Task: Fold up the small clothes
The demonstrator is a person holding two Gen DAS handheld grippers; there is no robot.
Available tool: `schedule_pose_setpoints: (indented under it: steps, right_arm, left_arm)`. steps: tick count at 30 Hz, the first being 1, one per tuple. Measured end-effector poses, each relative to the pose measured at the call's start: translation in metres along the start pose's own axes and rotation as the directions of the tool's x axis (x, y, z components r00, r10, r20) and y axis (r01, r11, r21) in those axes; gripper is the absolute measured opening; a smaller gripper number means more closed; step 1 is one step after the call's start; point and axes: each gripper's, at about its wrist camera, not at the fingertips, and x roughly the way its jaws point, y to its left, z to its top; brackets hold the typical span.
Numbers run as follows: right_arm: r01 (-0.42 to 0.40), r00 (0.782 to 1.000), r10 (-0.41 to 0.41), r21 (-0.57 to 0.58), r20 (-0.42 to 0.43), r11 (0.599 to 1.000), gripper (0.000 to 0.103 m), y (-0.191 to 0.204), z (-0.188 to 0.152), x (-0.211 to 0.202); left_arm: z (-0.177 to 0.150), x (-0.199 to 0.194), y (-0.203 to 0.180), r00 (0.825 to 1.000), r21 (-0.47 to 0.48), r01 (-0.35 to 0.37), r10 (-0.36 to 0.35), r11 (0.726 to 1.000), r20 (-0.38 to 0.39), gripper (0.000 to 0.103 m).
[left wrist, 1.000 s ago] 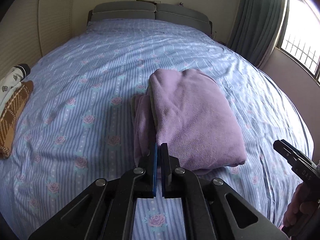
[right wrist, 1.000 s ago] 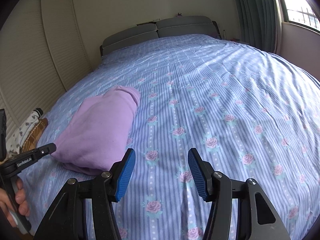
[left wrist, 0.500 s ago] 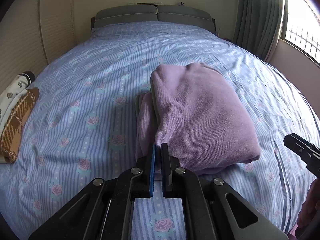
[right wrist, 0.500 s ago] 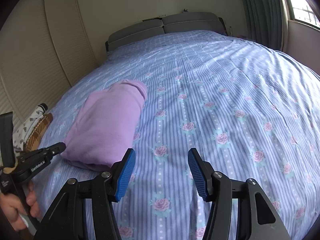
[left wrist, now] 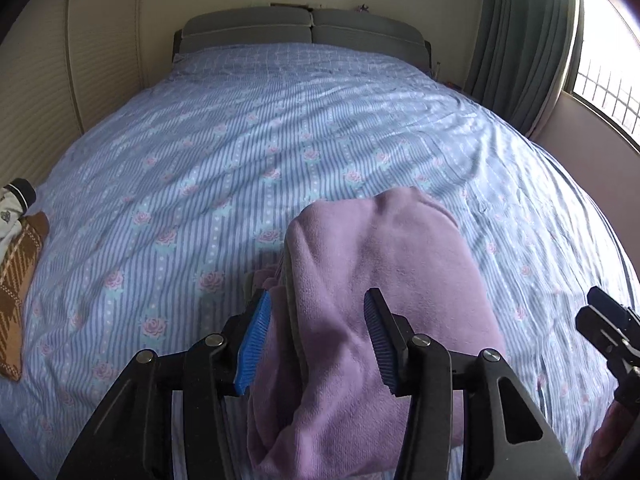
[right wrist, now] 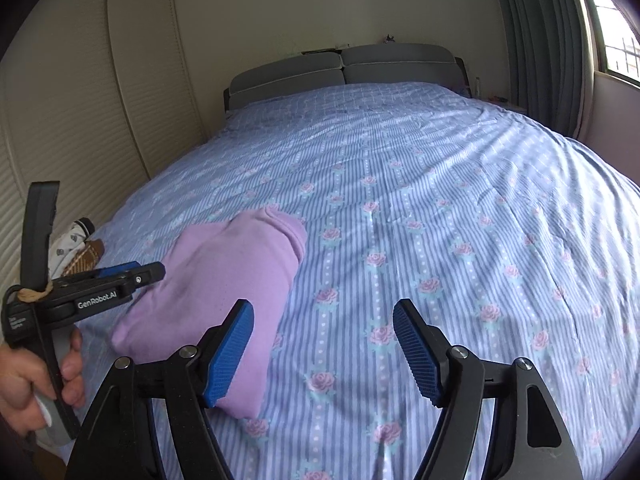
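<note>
A folded lilac fleece garment (left wrist: 384, 280) lies on the blue striped, rose-print bedsheet (left wrist: 200, 168). My left gripper (left wrist: 316, 340) is open, its blue pads spread either side of the garment's near end, right over it. In the right wrist view the same garment (right wrist: 224, 280) lies at the left, with the left gripper (right wrist: 132, 272) beside its near left edge. My right gripper (right wrist: 324, 352) is open and empty above the sheet (right wrist: 440, 220), just right of the garment. Its left pad overlaps the garment's near corner in view.
Folded clothes, one brown plaid (left wrist: 16, 276) and one white patterned (left wrist: 12, 208), lie at the bed's left edge. A grey headboard (left wrist: 304, 32) stands at the far end. Louvred closet doors (right wrist: 80, 120) line the left, curtains (left wrist: 520, 40) and a window the right.
My left gripper has opened from shut and moved forward over the garment's near end. The right gripper has stayed open and drifted slightly closer to the garment.
</note>
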Motion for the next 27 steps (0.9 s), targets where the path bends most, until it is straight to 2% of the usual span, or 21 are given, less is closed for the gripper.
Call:
schedule_pose_setpoints:
  steps: [2,5,8,9,10,11,12,14,16,19,22,25,27]
  right_arm:
    - [0.003,1.0,-0.003,-0.003,0.0,1.0,0.073,-0.001,0.002,0.002]
    - [0.004,1.0,-0.004,-0.009,-0.013,1.0,0.072,-0.004,0.0,0.007]
    - [-0.005,0.999,0.005,-0.01,-0.034,1.0,0.073,-0.006,-0.001,0.014]
    - [-0.008,0.999,0.008,-0.006,-0.041,1.0,0.073,-0.006,0.001,0.018]
    - [-0.005,0.999,0.005,-0.002,-0.047,1.0,0.073,-0.007,0.002,0.022]
    - [0.0,0.998,0.0,0.002,-0.058,1.0,0.076,-0.006,0.004,0.026]
    - [-0.003,0.998,0.003,0.005,-0.07,1.0,0.085,-0.006,0.006,0.03]
    - [-0.032,0.996,0.033,0.016,-0.08,0.999,0.086,-0.005,0.01,0.038]
    - [-0.086,0.99,0.09,0.04,-0.109,0.995,0.086,-0.003,0.013,0.047]
    - [-0.179,0.965,0.194,0.095,-0.178,0.979,0.086,0.001,0.014,0.067]
    - [-0.27,0.921,0.306,0.171,-0.24,0.948,0.086,0.005,0.009,0.087]
    - [-0.293,0.888,0.348,0.214,-0.3,0.932,0.086,0.009,0.002,0.105]
    - [-0.317,0.868,0.386,0.252,-0.311,0.914,0.086,0.009,-0.002,0.114]
  left_arm:
    - [-0.003,0.016,0.007,0.999,-0.006,-0.004,0.004,1.0,-0.052,0.027]
    - [-0.012,0.024,0.015,0.998,-0.017,-0.013,0.012,1.0,-0.065,0.026]
    - [-0.016,0.014,0.017,0.999,-0.047,0.018,-0.019,0.999,-0.027,0.026]
    - [-0.017,0.009,0.017,1.0,-0.06,0.019,-0.02,0.998,-0.02,0.032]
    - [-0.018,0.004,0.018,1.0,-0.07,0.01,-0.011,0.998,-0.016,0.049]
    - [-0.02,-0.002,0.019,1.0,-0.078,0.002,-0.002,0.997,-0.004,0.06]
    - [-0.021,-0.008,0.021,1.0,-0.086,-0.008,0.009,0.996,0.01,0.072]
    - [-0.025,-0.015,0.024,0.999,-0.101,-0.031,0.032,0.994,0.006,0.073]
    - [-0.031,-0.016,0.032,0.999,-0.145,-0.028,0.023,0.989,-0.033,0.073]
    - [-0.043,-0.014,0.044,0.996,-0.244,0.011,-0.032,0.97,-0.083,0.073]
    - [-0.055,-0.012,0.051,0.991,-0.311,0.05,-0.085,0.949,-0.099,0.073]
    - [-0.063,-0.007,0.059,0.983,-0.384,0.095,-0.147,0.918,-0.108,0.073]
    - [-0.065,-0.003,0.061,0.978,-0.418,0.122,-0.181,0.9,-0.104,0.073]
